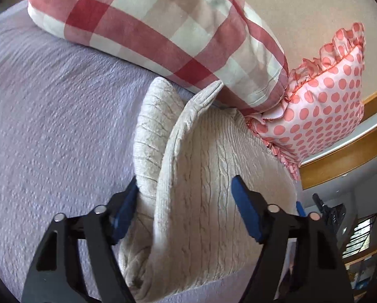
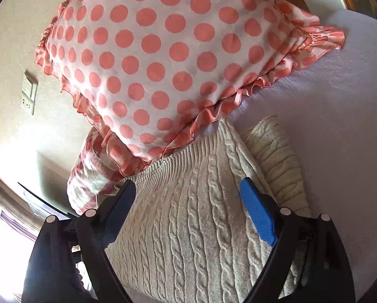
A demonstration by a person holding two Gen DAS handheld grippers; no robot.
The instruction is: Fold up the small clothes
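Observation:
A cream cable-knit sweater lies on the lilac bedspread, partly folded, with a ribbed edge raised in a curved fold. My left gripper is open, its blue-padded jaws straddling the raised fold close above the knit. In the right wrist view the same sweater spreads flat with a sleeve folded beside it on the right. My right gripper is open just over the sweater body, holding nothing.
A red-and-white checked pillow and a pink polka-dot ruffled pillow lie against the sweater's far edge. A wooden bed frame runs at the right. A wall switch sits on the beige wall.

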